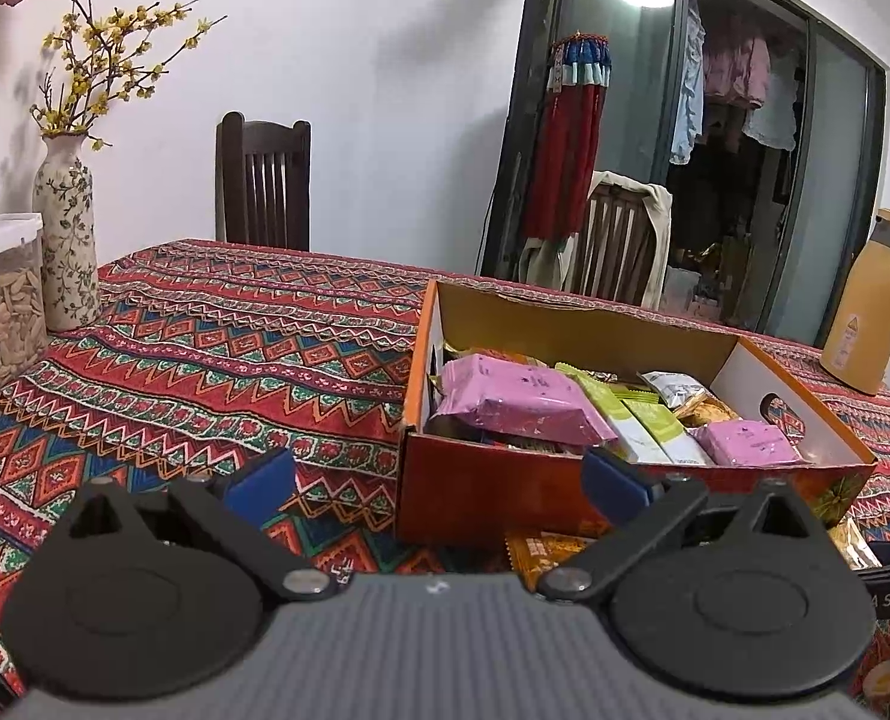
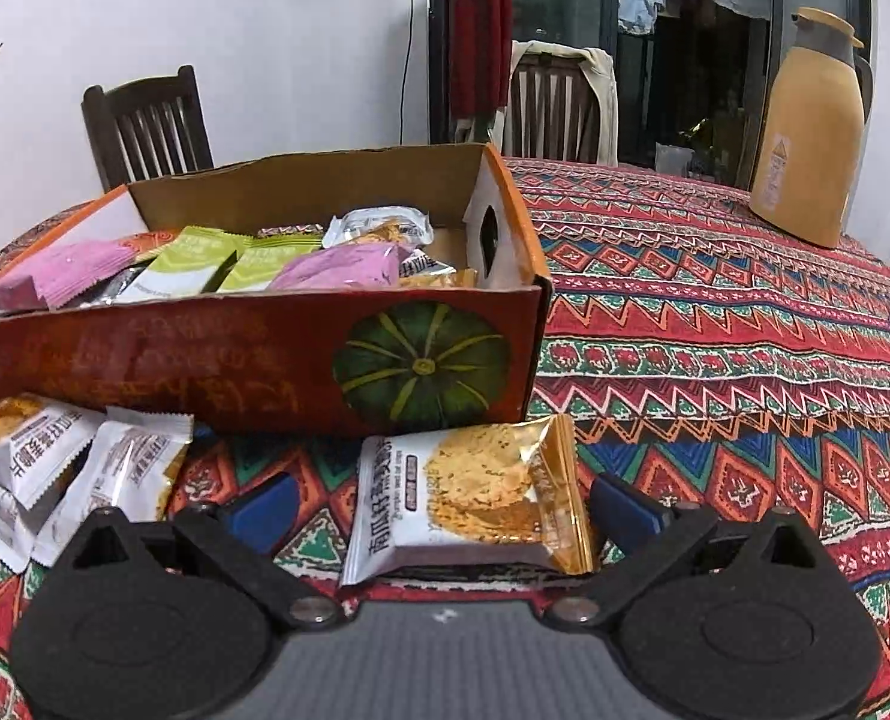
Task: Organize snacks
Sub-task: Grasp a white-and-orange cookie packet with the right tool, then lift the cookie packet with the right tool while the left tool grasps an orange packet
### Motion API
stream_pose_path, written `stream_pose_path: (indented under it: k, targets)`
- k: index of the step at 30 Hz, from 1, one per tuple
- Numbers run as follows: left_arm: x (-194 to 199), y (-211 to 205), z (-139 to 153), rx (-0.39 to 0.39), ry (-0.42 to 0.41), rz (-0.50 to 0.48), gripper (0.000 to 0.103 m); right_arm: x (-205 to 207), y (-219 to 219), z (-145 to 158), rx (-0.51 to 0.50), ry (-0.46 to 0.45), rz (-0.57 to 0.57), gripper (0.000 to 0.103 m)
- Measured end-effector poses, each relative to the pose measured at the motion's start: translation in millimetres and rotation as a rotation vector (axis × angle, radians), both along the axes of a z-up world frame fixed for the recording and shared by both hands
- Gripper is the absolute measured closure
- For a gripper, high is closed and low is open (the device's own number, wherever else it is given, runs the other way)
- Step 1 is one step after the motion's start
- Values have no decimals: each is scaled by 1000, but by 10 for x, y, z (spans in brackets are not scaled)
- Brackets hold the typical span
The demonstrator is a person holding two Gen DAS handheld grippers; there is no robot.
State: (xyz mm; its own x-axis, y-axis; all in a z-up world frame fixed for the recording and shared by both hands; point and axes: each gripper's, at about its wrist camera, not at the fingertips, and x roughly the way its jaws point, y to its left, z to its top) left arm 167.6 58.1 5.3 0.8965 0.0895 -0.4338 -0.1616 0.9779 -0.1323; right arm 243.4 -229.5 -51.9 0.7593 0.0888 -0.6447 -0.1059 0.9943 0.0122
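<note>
My right gripper has its jaws wide open around the cracker packet, flat on the tabletop just beside the box. Light, crinkly, breakable, so I'd pinch its sealed edges. Left gripper is open too, holding nothing.

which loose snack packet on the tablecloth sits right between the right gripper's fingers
The gold-and-white cracker packet, lying alone before the box between the open right gripper; the other white packets lie piled off to its left.
</note>
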Motion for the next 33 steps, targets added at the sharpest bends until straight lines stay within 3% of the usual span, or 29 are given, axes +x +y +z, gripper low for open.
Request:
stream_pose_path:
  k: [8, 10, 12, 15, 18, 25, 33]
  targets:
    - [-6, -1, 1, 2, 1, -1, 0, 29, 9, 7, 3, 1, 22, 0]
    - [-3, 0, 0, 3, 4, -2, 0, -35, 5, 21, 9, -21, 39, 13]
    - [0, -1, 0, 3, 6, -2, 0, -97, 24, 28, 13, -51, 64, 36]
    - [2, 1, 0, 2, 7, -2, 0, -163, 61, 43, 15, -70, 94, 53]
    - [3, 1, 0, 3, 6, -3, 0, -234, 71, 79, 8, -109, 85, 56]
    - [27, -14, -22, 12, 20, -6, 0, -516, -3, 211, 18, -297, 6, 57]
    - [112, -113, -55, 32, 104, -61, 0, -566, -44, 246, 38, -314, 19, 57]
